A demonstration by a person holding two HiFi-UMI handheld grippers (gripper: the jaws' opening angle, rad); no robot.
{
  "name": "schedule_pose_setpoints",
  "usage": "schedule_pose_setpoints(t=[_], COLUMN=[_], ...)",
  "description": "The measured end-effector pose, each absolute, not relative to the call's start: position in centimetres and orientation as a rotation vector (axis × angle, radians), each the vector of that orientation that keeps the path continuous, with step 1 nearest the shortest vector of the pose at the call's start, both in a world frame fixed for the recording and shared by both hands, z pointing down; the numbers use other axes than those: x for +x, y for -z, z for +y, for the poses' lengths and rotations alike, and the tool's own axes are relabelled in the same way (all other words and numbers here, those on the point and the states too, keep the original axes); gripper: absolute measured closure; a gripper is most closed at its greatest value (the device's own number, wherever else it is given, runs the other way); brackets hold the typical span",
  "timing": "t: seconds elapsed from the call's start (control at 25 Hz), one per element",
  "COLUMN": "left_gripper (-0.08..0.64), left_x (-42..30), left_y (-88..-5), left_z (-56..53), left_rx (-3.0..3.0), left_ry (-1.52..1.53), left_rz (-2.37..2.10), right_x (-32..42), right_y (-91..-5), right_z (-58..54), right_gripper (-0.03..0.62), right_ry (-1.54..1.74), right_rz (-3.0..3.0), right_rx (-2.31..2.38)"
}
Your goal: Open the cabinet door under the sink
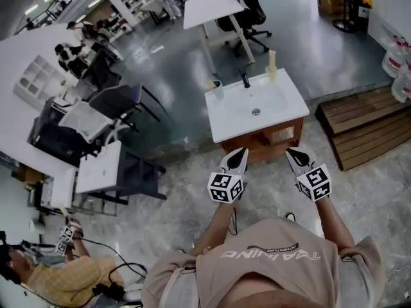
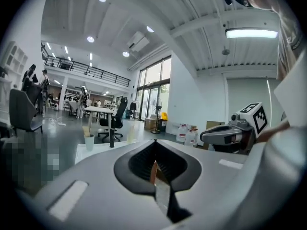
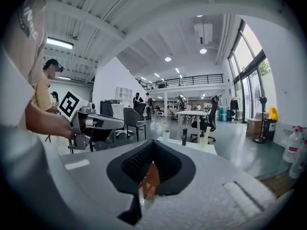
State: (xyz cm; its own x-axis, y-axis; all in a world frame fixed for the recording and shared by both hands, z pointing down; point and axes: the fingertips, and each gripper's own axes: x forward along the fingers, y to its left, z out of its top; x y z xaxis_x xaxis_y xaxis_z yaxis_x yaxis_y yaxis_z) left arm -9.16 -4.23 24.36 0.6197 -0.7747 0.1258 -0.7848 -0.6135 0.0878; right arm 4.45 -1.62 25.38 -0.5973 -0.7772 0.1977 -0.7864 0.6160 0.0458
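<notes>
The sink unit stands just ahead of me in the head view, with a white basin top [image 1: 255, 111] over a brown wooden cabinet front [image 1: 273, 140]; its door looks closed. A black faucet [image 1: 244, 79], a cup [image 1: 218, 88] and a tall pale bottle [image 1: 272, 65] stand on the top. My left gripper [image 1: 241, 151] hovers before the cabinet's left part, apart from it, jaws shut and empty. My right gripper [image 1: 292, 151] hovers before the right part, also shut and empty. Each gripper view shows its closed jaws, left gripper [image 2: 154, 145] and right gripper [image 3: 152, 143], with brown wood behind them.
A wooden pallet [image 1: 363, 130] lies to the right of the sink, with water jugs [image 1: 398, 66] beyond. A white table [image 1: 212, 8] and an office chair [image 1: 247, 21] stand behind it. A desk [image 1: 99, 169] sits at left, and a seated person [image 1: 58, 278] at bottom left.
</notes>
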Motion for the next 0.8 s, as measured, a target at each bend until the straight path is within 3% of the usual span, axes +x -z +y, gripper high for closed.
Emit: schedule_pose_setpoints(t=[0.36, 0.8], left_gripper=[0.545, 0.545], left_x=[-9.8, -12.0], left_y=[-19.6, -19.2], left_z=[-4.4, -3.9], left_rx=[2.783, 2.738], left_ry=[-0.074, -0.086], left_rz=[-1.418, -1.570], right_x=[3.5, 2.4], right_y=[-18.9, -18.7], right_z=[-3.1, -3.1], right_gripper=[0.591, 0.591], right_ry=[0.196, 0.192], right_rz=[-2.707, -2.698], right_rx=[1.304, 1.277])
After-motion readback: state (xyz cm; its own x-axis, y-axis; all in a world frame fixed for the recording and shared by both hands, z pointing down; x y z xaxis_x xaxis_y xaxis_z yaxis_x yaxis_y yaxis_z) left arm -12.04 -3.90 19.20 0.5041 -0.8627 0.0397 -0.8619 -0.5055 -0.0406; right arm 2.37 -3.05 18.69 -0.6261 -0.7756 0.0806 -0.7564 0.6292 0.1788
